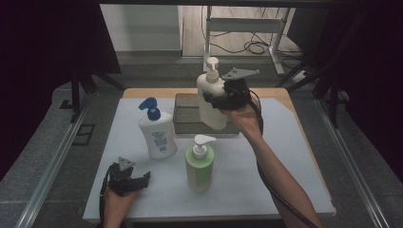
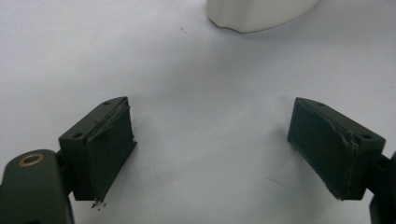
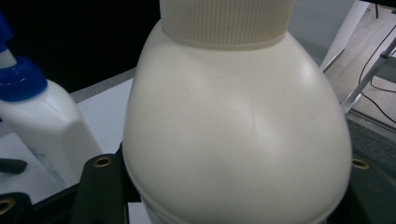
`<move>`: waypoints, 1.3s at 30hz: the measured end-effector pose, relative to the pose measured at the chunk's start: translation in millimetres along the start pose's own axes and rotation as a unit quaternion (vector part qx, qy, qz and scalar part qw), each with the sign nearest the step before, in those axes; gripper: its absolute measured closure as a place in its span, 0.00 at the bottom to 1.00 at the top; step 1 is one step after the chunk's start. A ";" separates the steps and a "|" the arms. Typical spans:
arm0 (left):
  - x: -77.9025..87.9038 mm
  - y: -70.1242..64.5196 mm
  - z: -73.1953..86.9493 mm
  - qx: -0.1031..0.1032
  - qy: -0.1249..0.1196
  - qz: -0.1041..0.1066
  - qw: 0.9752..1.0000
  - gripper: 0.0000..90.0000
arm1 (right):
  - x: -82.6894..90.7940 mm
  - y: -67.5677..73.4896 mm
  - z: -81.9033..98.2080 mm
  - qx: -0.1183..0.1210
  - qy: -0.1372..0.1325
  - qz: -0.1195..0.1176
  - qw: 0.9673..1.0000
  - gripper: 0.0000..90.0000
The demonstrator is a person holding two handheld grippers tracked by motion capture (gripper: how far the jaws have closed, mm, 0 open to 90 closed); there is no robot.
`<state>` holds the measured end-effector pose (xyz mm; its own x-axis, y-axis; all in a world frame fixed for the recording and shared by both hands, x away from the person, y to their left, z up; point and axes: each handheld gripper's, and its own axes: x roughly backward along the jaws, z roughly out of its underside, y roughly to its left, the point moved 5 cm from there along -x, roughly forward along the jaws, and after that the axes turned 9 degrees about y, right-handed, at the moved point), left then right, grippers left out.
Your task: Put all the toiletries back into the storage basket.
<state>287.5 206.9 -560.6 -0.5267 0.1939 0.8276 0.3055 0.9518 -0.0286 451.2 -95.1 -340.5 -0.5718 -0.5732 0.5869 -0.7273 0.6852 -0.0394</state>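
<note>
My right gripper [image 1: 215, 97] is shut on a cream pump bottle [image 1: 210, 99] and holds it upright in the air above a dark tray [image 1: 185, 116] at the back of the table. In the right gripper view the cream pump bottle [image 3: 236, 126] sits between the jaws, close to the camera. A white bottle with a blue pump [image 1: 157, 133] stands left of the tray. Nearer the front stands a green bottle with a white pump [image 1: 199, 164]. My left gripper [image 1: 140, 180] rests at the front left, open and holding nothing. Its fingers [image 2: 105, 144] hover over bare white mat.
A white mat [image 1: 280, 166] covers the tabletop, with wooden edge at the back. The base of a white bottle [image 2: 261, 14] shows at the top of the left gripper view. The blue-capped bottle [image 3: 42, 121] appears at the left in the right gripper view.
</note>
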 end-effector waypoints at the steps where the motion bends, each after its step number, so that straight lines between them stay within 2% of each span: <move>1: 0.0 0.0 0.0 0.000 0.000 0.000 1.000 0.15 | -2.0 -0.4 -1.2 -0.001 0.000 0.001 1.000 0.42; 19: 0.1 0.1 -0.1 0.000 0.001 0.001 1.000 0.15 | -39.7 -5.9 -17.3 -0.018 -0.009 0.017 1.000 0.42; 25: 0.1 0.0 -0.2 0.000 0.001 0.001 1.000 0.15 | -49.8 -5.3 -24.9 -0.016 -0.014 0.021 1.000 0.42; 39: 0.0 -0.2 -0.1 0.002 0.001 0.001 1.000 0.15 | -85.9 -1.6 -31.1 -0.006 -0.005 0.029 1.000 0.42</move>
<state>287.6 206.8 -560.6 -0.5241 0.1954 0.8290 0.3034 0.9523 -0.0327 513.3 -32.9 -365.8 -0.6167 -0.5369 0.5757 -0.6881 0.7229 -0.0630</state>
